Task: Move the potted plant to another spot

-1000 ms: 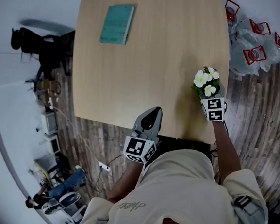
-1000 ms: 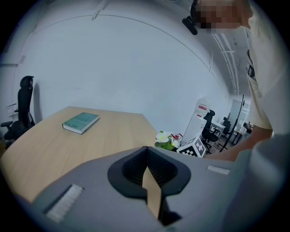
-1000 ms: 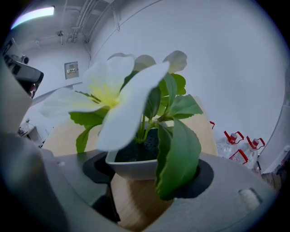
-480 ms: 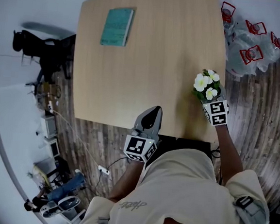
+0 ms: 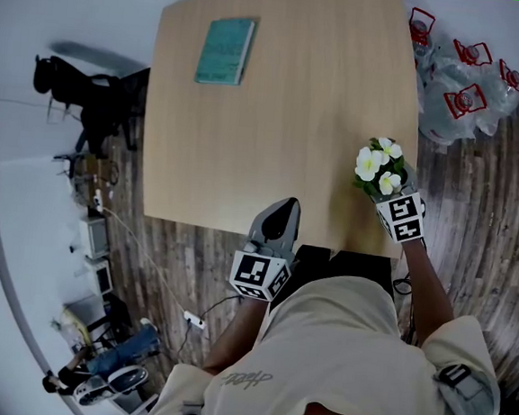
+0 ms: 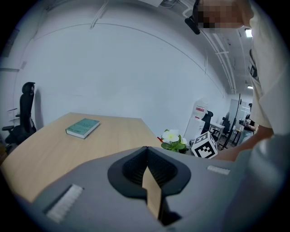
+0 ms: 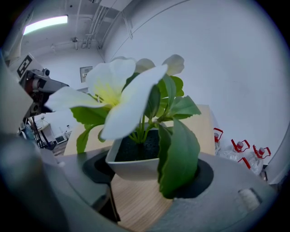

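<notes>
Pinching potted plant (image 7: 136,165), right tool (image 5: 387,193) seemingly clear of table (image 5: 277,113); left tool (image 6: 146,156) pressed together.

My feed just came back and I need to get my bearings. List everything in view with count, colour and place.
table: one, light wood, centre of the head view
book: one, teal, flat on the table's far left part
potted plant: one, white flowers, green leaves, white pot, over the table's near right corner
water bottles: several, clear with red handles, on the floor past the table's right side
office chair: one, black, left of the table
left gripper: grey, shut, empty, at the table's near edge
right gripper: grey, shut on the potted plant
</notes>
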A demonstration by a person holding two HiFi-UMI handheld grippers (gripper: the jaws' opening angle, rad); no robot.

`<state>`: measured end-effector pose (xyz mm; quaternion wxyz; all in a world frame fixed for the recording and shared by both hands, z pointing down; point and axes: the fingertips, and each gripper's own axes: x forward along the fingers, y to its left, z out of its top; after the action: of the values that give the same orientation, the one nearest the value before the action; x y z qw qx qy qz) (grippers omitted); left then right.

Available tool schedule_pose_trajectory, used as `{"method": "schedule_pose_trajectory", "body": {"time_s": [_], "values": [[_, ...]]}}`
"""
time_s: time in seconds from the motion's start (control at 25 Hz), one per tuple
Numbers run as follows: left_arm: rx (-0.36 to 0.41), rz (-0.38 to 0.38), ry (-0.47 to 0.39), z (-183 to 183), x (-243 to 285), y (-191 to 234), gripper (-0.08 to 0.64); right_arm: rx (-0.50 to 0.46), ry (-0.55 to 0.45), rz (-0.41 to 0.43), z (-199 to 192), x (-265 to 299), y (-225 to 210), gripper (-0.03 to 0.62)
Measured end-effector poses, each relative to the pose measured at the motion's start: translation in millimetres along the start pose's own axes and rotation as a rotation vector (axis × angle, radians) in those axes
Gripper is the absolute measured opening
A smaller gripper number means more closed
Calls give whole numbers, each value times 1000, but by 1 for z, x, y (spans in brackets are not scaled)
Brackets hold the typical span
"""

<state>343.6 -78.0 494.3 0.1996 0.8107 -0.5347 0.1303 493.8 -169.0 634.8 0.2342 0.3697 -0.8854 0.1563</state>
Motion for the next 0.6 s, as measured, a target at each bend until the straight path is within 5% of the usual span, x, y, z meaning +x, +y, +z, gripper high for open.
{"method": "schedule_pose_trajectory", "body": {"time_s": [0.6], "values": [[9,-78,-86,-19,-69,14,19,-20,0,-129,4,-64,62,351]]}}
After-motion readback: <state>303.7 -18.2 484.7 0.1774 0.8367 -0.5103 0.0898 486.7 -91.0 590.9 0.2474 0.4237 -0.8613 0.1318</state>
